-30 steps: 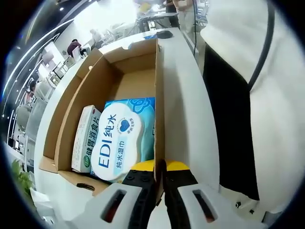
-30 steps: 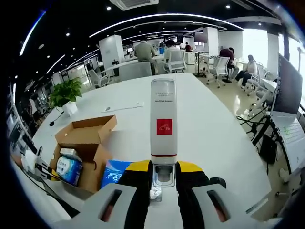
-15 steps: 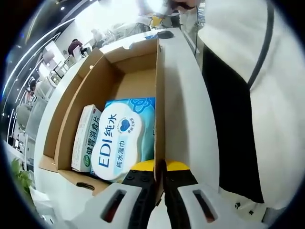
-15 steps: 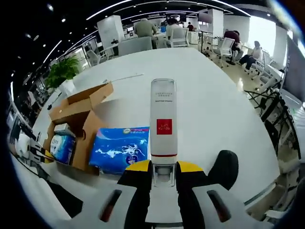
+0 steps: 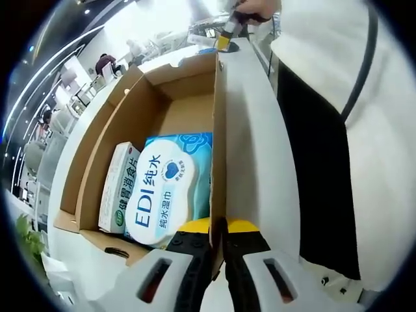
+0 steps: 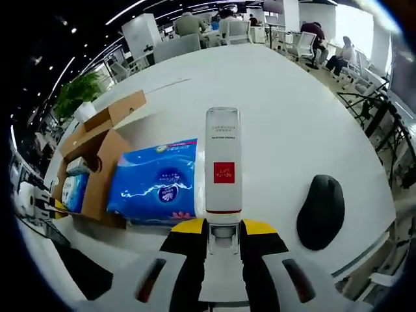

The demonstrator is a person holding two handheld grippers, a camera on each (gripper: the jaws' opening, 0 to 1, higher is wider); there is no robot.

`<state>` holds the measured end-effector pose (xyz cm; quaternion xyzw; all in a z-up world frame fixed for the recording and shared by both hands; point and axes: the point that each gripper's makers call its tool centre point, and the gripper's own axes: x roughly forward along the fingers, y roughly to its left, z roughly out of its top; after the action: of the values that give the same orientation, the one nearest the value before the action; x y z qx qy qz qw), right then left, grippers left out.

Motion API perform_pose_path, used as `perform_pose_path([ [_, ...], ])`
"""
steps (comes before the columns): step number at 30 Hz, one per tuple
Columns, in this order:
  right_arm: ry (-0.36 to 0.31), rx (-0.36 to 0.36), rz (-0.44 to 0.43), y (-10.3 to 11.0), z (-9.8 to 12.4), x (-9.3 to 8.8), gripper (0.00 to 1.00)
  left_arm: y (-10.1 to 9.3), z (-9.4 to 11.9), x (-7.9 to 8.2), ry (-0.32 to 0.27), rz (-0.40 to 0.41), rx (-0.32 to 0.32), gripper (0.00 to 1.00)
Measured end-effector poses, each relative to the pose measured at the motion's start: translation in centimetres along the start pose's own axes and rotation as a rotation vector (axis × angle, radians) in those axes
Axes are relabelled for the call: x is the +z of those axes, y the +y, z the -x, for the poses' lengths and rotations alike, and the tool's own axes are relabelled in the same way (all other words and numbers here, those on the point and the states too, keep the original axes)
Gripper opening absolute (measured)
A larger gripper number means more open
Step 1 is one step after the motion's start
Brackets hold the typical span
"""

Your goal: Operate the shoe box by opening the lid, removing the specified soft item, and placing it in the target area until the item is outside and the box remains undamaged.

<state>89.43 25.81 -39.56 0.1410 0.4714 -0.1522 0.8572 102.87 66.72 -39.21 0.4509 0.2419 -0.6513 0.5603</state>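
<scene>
My left gripper (image 5: 218, 250) has its jaws pinched tight on the near end of the cardboard box's (image 5: 91, 175) side wall, the thin brown edge running straight away from between them. Just past the jaws, inside the open box, a blue and white pack of wet wipes (image 5: 168, 188) lies flat with its white lid up, and a slim green and white carton (image 5: 119, 187) sits touching it on the side away from the clamped wall; beyond both, the box floor is bare cardboard. Outside that wall is the white table (image 5: 250, 130), then a person's dark and white clothing (image 5: 338, 130). My right gripper (image 6: 223, 244) is clamped on the base of an upright white bottle with a red square label (image 6: 223, 162). Past it on the table, a blue soft pack of tissues (image 6: 158, 185) lies outside the box (image 6: 97, 156), right against its wall, and a black mouse (image 6: 320, 211) rests on the other side. Farther off stand a plant (image 6: 71, 97), chairs and seated people.
</scene>
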Motion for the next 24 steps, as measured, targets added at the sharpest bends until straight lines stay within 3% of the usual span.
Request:
perform_pose_path([
  [9, 0.052, 0.006, 0.072, -0.6, -1.4, 0.4, 0.18, 0.0, 0.0, -0.1, -0.001, 0.0, 0.002, 0.05],
  [13, 0.141, 0.01, 0.072, -0.9, -2.9, -0.6, 0.18, 0.0, -0.1, -0.3, 0.0, 0.005, 0.003, 0.05],
  [24, 0.136, 0.014, 0.06, -0.7, -3.6, 0.3, 0.18, 0.0, -0.2, -0.4, -0.005, 0.006, 0.006, 0.05],
])
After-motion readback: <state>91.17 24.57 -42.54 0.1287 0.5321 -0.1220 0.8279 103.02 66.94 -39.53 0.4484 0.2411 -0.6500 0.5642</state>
